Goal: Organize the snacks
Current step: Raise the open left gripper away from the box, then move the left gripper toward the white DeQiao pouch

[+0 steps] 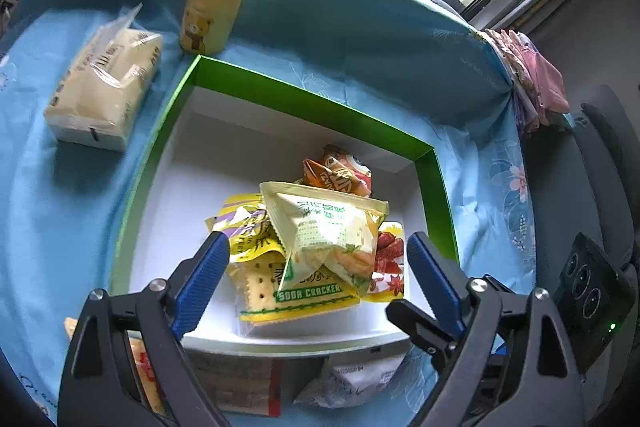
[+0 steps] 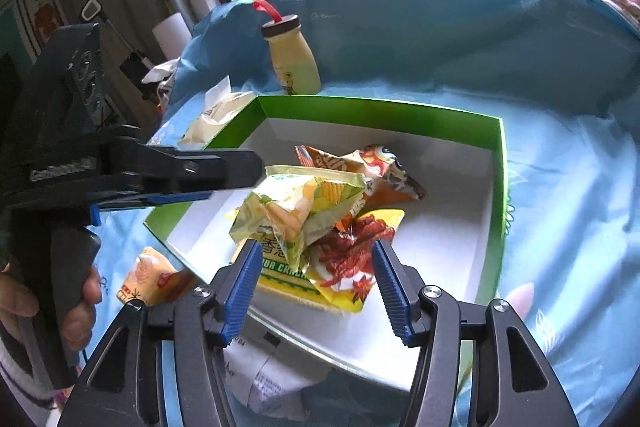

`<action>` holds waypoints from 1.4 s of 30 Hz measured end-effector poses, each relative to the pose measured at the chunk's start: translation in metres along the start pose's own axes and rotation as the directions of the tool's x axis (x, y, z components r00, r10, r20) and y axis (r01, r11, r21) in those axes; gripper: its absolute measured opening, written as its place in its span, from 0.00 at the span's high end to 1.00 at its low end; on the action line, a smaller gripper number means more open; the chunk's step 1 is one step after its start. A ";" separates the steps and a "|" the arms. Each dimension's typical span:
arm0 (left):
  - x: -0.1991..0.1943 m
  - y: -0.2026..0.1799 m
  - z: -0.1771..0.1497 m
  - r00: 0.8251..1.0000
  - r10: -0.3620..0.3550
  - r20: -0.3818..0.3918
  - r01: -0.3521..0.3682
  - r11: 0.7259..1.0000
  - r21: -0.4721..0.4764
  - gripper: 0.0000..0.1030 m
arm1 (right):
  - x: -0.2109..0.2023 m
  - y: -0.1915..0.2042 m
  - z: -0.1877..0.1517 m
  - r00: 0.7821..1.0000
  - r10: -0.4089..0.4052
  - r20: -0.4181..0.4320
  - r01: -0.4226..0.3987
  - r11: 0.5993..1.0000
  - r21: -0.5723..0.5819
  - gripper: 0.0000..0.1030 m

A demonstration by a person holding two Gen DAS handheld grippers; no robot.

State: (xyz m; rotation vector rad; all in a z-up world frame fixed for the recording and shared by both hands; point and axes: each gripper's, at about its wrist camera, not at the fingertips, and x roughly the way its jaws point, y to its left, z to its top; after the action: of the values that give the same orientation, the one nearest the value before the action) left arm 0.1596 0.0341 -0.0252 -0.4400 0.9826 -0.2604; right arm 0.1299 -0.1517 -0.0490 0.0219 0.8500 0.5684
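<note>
Snacks point(image 1: 320, 239) lay heaped inside the green-rimmed box point(image 1: 436, 187) on the blue-covered desk point(image 1: 60, 207). Left gripper point(image 1: 318, 259) and right gripper point(image 2: 314, 267) hovered over the pile, jaws apart, gripping nothing. Yellow bottle point(image 1: 212, 3) and tissue pack point(image 1: 104, 83) stood beyond.

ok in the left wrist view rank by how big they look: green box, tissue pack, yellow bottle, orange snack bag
1. green box
2. tissue pack
3. yellow bottle
4. orange snack bag, partly hidden under other packets, so unsure
</note>
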 end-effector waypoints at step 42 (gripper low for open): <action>-0.065 -0.022 -0.135 0.987 0.141 0.078 -0.151 0.978 0.142 0.12 | -0.072 0.029 -0.096 1.000 0.017 -0.005 -0.017 0.999 0.042 0.32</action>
State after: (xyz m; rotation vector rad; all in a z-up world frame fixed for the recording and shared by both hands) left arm 0.0110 0.0083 -0.0311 -0.2382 0.9182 -0.1828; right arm 0.0101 -0.1811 -0.0555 0.0658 0.8678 0.5667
